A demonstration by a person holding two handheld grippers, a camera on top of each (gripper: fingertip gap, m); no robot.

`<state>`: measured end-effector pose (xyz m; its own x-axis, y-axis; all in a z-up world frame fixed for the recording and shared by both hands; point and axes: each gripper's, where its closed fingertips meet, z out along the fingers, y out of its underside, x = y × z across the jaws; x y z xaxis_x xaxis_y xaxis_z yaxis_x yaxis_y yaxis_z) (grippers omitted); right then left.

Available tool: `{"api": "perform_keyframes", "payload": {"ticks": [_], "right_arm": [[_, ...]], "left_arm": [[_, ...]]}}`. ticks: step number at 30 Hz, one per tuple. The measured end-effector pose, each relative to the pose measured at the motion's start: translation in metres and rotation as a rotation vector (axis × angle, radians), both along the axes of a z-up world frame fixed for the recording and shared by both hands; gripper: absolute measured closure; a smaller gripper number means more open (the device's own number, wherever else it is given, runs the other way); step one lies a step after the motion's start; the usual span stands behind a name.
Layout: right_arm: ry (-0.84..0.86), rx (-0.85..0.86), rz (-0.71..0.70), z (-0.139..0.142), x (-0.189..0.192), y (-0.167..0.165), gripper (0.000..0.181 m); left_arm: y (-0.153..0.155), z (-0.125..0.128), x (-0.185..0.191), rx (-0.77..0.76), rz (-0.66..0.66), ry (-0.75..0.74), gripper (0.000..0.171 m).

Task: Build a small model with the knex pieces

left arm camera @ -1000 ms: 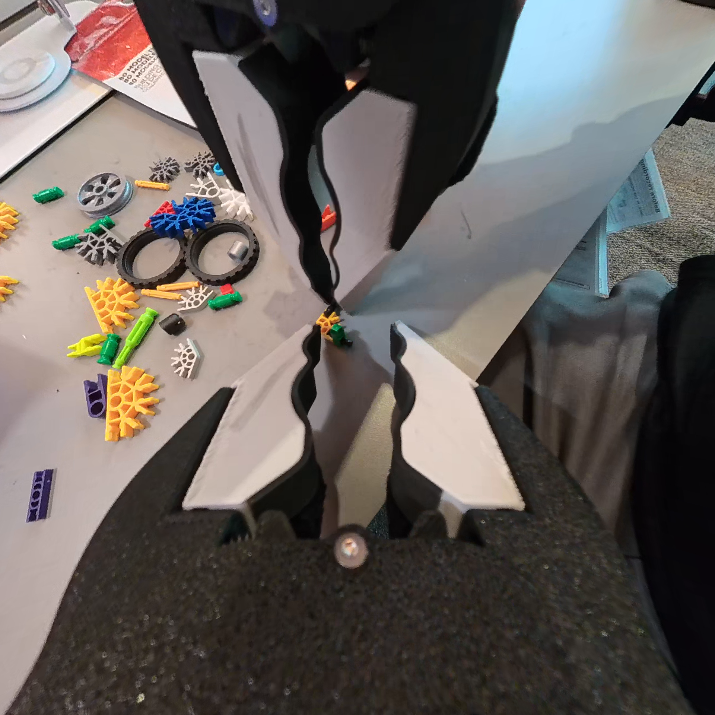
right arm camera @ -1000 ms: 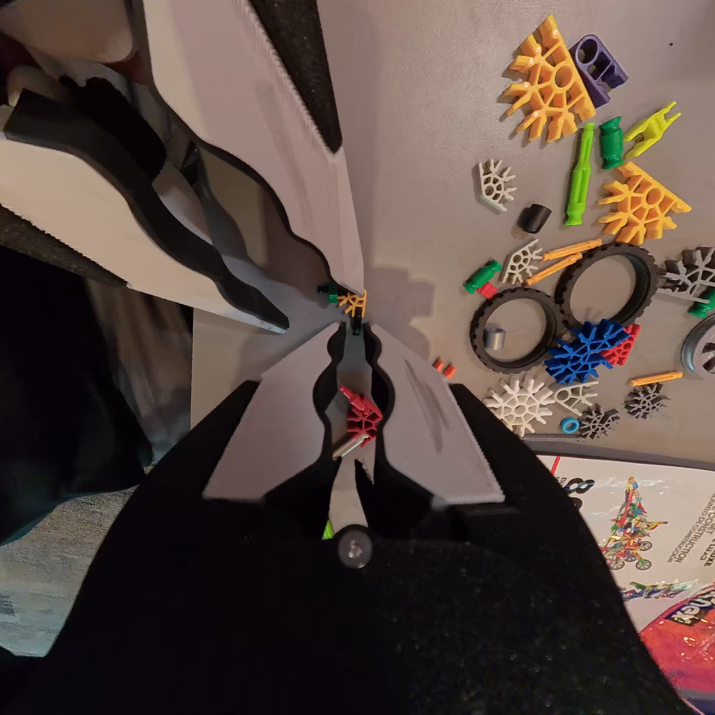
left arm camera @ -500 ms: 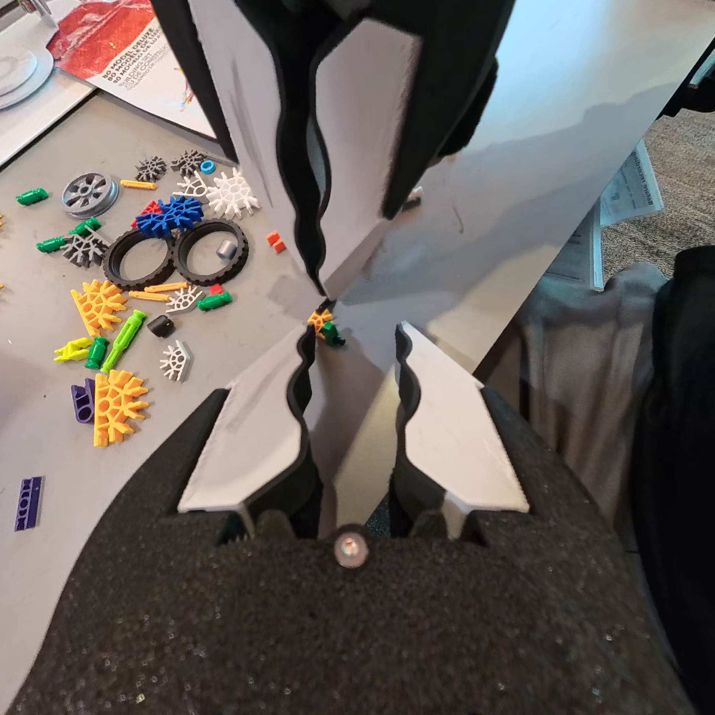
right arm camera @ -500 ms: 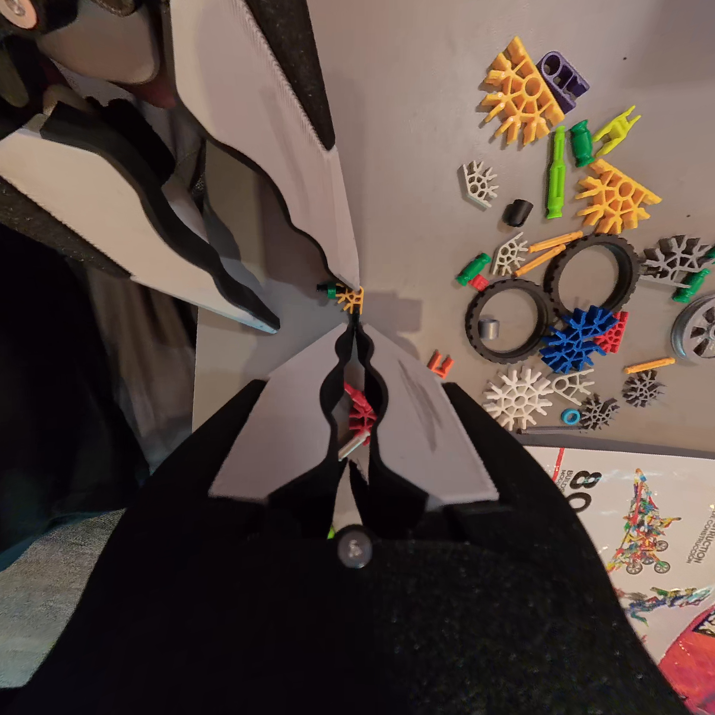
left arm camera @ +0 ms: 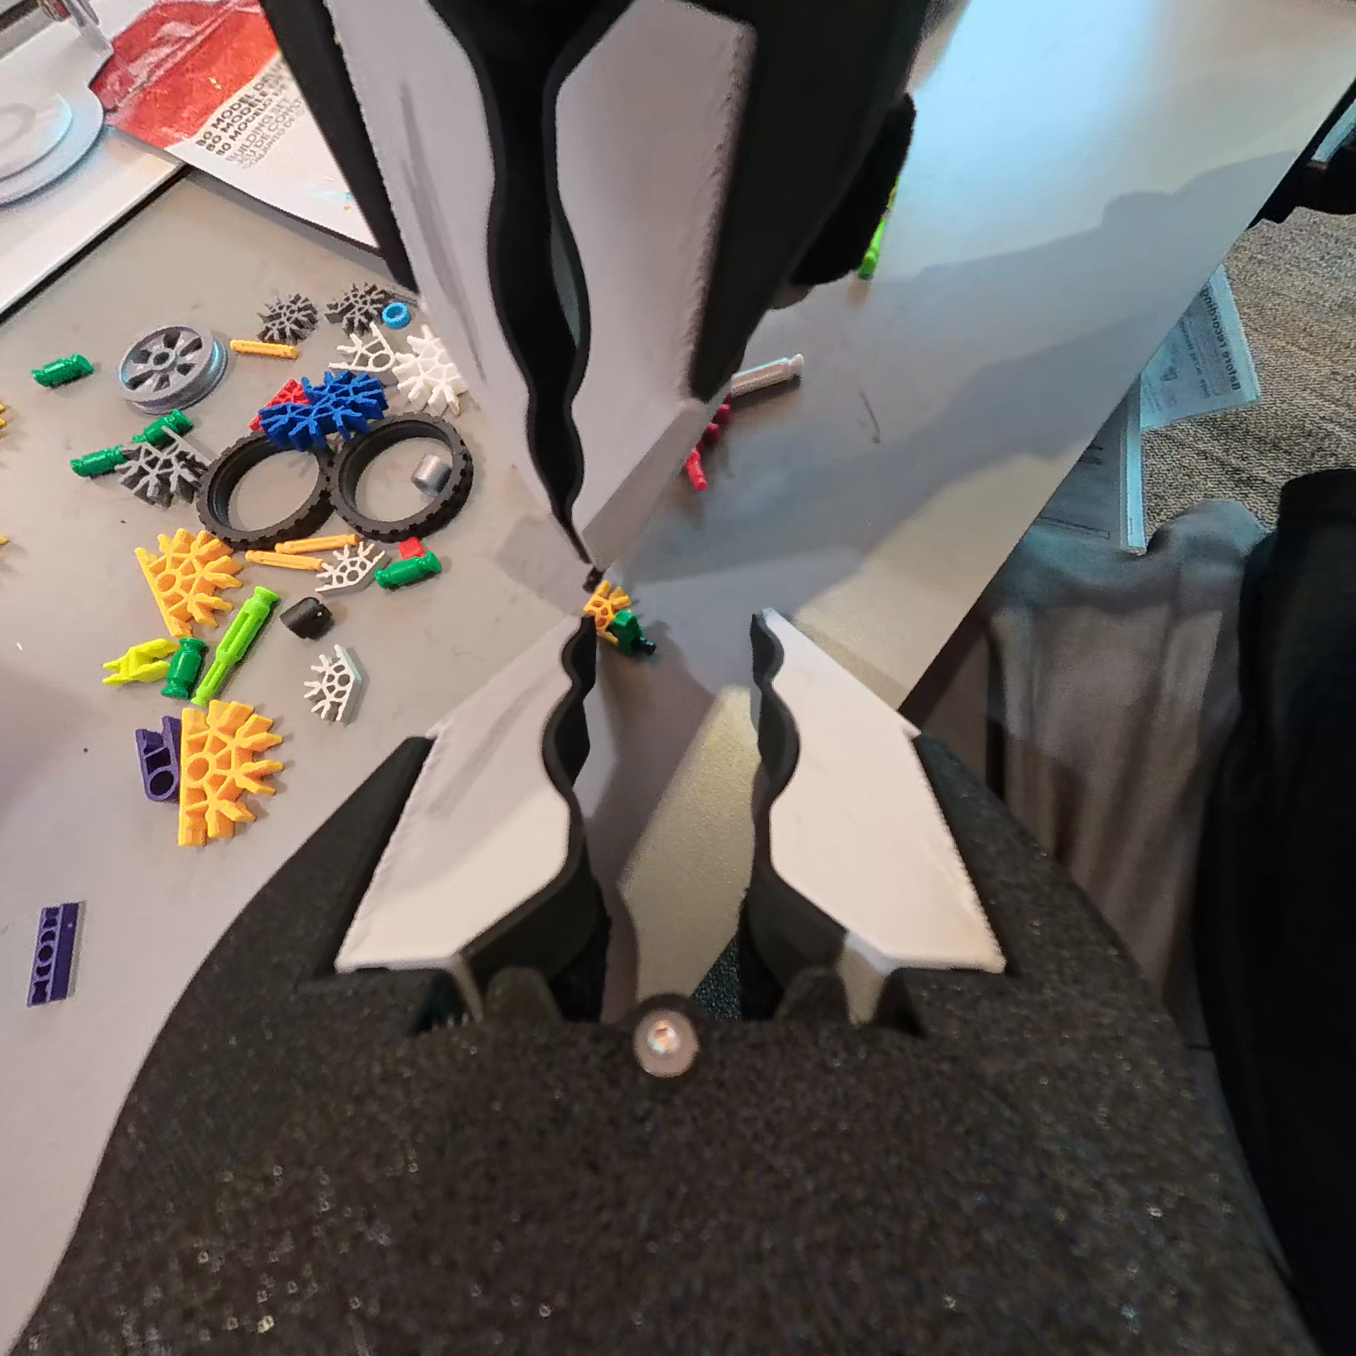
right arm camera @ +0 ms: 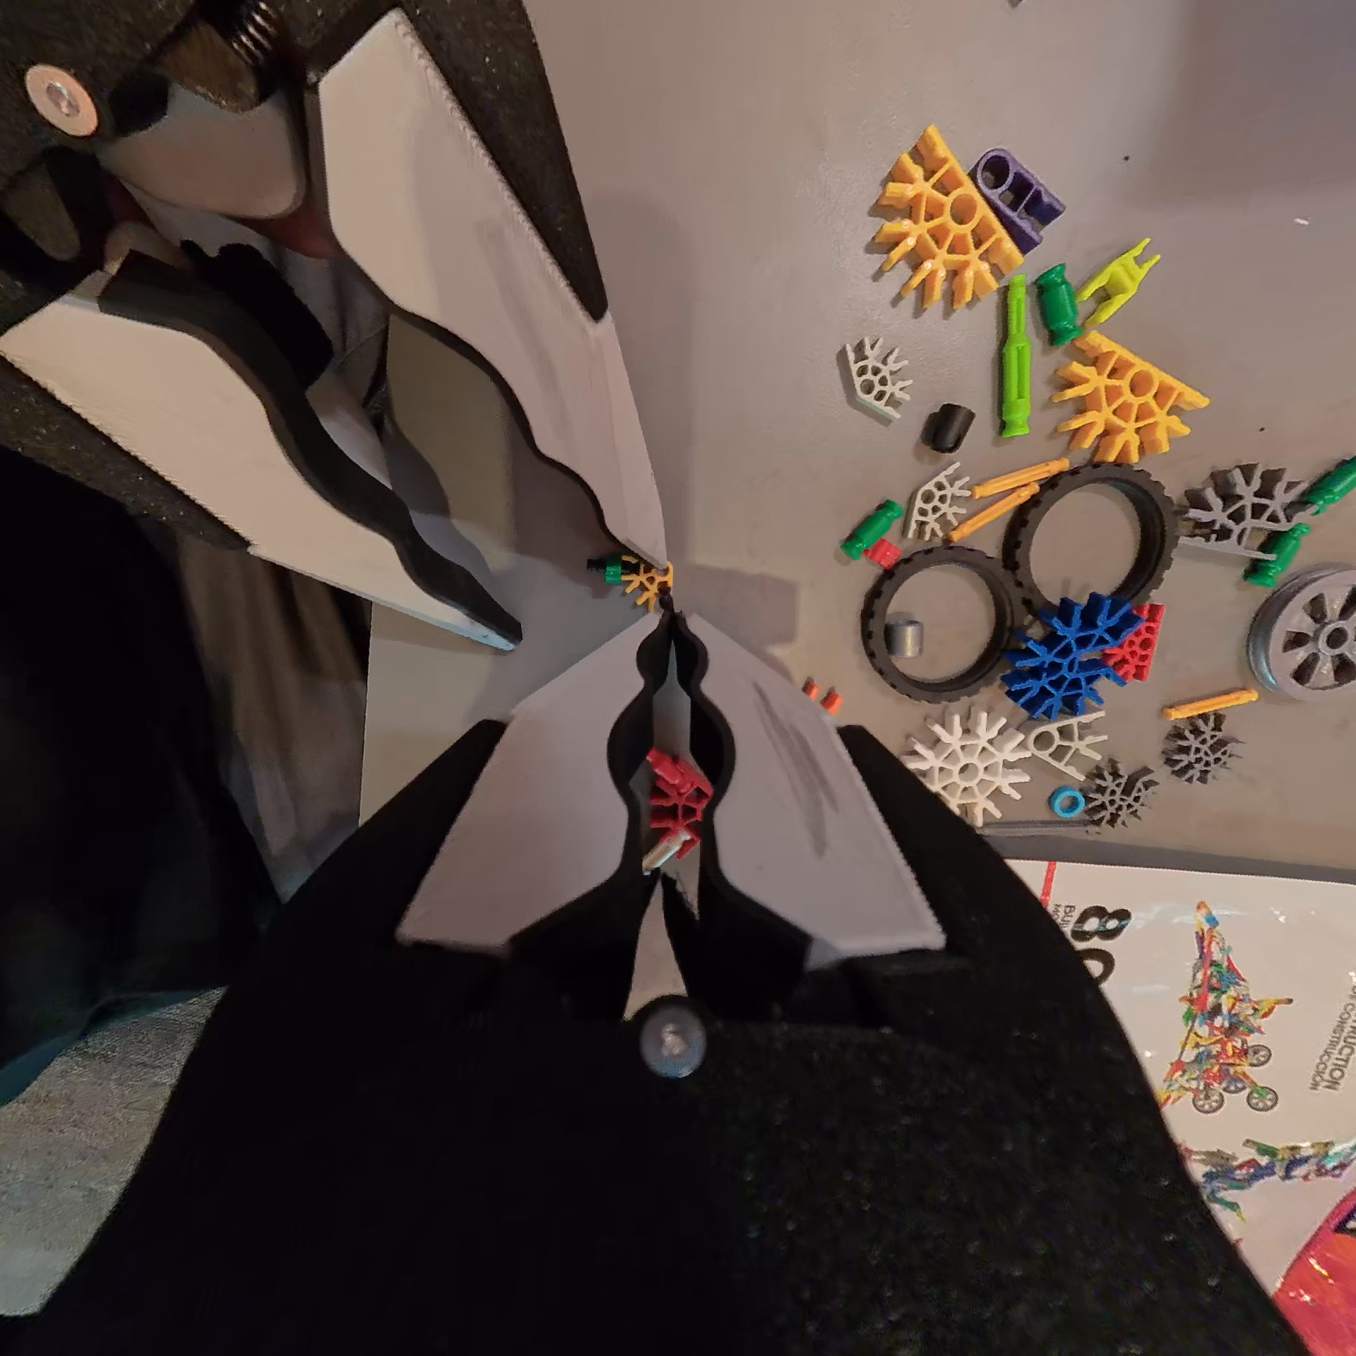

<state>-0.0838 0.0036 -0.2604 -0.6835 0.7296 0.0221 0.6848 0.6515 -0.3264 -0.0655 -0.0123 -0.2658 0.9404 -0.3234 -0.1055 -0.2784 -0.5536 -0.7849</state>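
On the left of the grey table [left arm camera: 88, 807] lie loose building-toy parts: a purple strip [left arm camera: 53, 952], yellow fan connectors [left arm camera: 220, 767], a lime rod [left arm camera: 236, 643], a grey wheel hub [left arm camera: 172, 367], two black tyres [left arm camera: 334, 493] side by side with a blue connector [left arm camera: 323, 411] resting on their far edge, and a white snowflake connector [left arm camera: 429, 370]. A red-and-white booklet [left arm camera: 220, 95] lies beyond them. Near the table's front edge sits a small yellow connector [left arm camera: 606, 603] with a green piece [left arm camera: 628, 628] joined to it. The left gripper [left arm camera: 669, 632] is spread wide and empty, its left fingertip just beside that yellow connector. The right gripper [right arm camera: 669, 615] comes from the opposite side, its tips pinched together at the yellow connector's [right arm camera: 649, 580] far edge; whether they grip it cannot be told. A red connector [right arm camera: 679, 798] with a pale rod shows in the gap behind its fingers. Farther right lie a grey rod [left arm camera: 767, 373] and a lime piece [left arm camera: 873, 249].
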Motion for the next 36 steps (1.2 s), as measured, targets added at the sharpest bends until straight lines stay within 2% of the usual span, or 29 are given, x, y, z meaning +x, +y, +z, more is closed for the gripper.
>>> {"api": "perform_keyframes", "payload": {"ticks": [5, 22, 29, 36], "right_arm": [[-0.03, 0.01, 0.008, -0.008, 0.004, 0.001, 0.181], [-0.027, 0.003, 0.005, -0.008, 0.004, 0.0, 0.181], [-0.013, 0.002, 0.002, -0.004, 0.004, 0.001, 0.176], [0.016, -0.026, -0.005, -0.002, -0.003, -0.002, 0.181]], "left_arm": [[0.0, 0.0, 0.0, 0.0, 0.002, 0.001, 0.131], [0.0, 0.0, 0.0, -0.004, 0.001, -0.002, 0.131], [0.0, 0.0, 0.0, -0.003, 0.001, -0.003, 0.131], [0.0, 0.0, 0.0, -0.004, 0.001, -0.003, 0.131]]}}
